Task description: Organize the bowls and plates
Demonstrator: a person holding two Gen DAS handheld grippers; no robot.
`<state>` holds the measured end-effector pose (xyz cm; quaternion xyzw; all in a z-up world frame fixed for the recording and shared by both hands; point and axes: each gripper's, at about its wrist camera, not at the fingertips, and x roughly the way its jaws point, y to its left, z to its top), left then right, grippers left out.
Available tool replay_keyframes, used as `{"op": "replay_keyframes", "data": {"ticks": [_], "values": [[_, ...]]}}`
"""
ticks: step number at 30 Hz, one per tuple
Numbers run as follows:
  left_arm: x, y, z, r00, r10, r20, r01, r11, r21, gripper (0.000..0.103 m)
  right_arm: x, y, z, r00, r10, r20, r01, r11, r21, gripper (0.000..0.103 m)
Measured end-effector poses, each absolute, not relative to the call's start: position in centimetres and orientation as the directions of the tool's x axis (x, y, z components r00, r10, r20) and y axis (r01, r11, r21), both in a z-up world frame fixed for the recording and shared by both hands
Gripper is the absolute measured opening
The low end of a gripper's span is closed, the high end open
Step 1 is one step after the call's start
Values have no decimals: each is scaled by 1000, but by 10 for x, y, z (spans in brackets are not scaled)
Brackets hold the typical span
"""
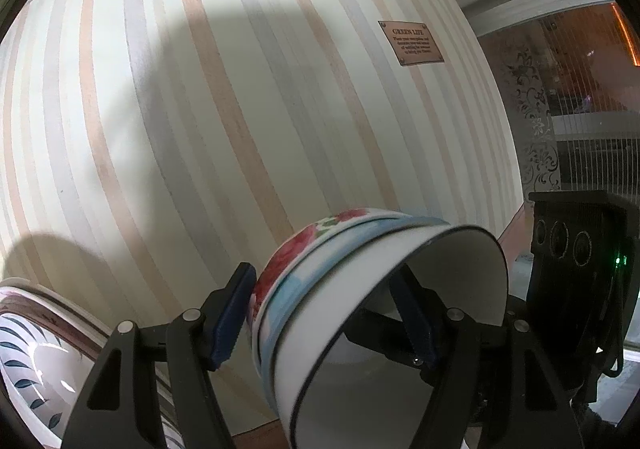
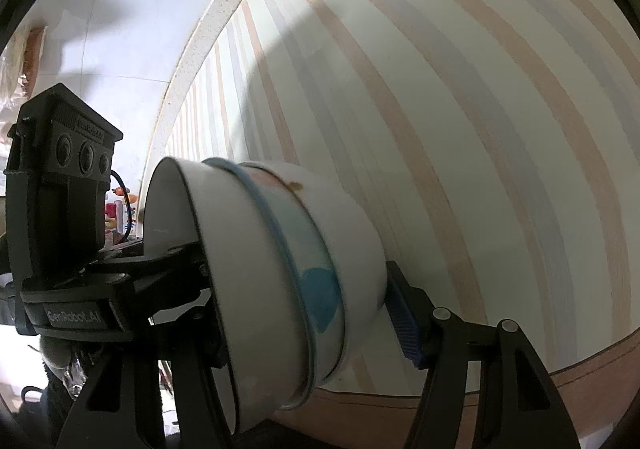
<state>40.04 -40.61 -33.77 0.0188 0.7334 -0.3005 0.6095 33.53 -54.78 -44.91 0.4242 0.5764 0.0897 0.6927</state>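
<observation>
A stack of three nested bowls (image 1: 360, 269) lies tipped on its side above the striped tablecloth (image 1: 200, 129), its mouth turned toward the left wrist camera. The inner bowl is white with a dark rim, the middle one has blue marks and the outer one red flowers. My left gripper (image 1: 324, 289) is shut on the stack, one pad (image 1: 234, 317) on the flowered outside and the other finger inside the mouth. In the right wrist view the same stack (image 2: 260, 249) sits in my right gripper (image 2: 294, 265), with a blue pad (image 2: 402, 319) against the outer bowl and the other finger inside.
A leaf-patterned bowl (image 1: 32, 369) stands at the lower left on the cloth. A brown plaque (image 1: 411, 43) is fixed to the cloth farther off. The cloth's brown edge (image 2: 580, 369) runs along the near side. An ornamented glass screen (image 1: 536, 121) stands beyond the table on the right.
</observation>
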Motion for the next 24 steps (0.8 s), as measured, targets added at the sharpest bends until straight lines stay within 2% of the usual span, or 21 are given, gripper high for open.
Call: {"op": "replay_keyframes", "data": {"ticks": [13,24], "values": [[399,-401,-335,-278,-296,-914,373,843,-387,67,333,-542,-450,273,642,-717,427,587,688,63],[404,-379,-303,-240,-298,-924,368,853,-370,67,343,-522,-424,275,657,-702,388,592,707,63]]}}
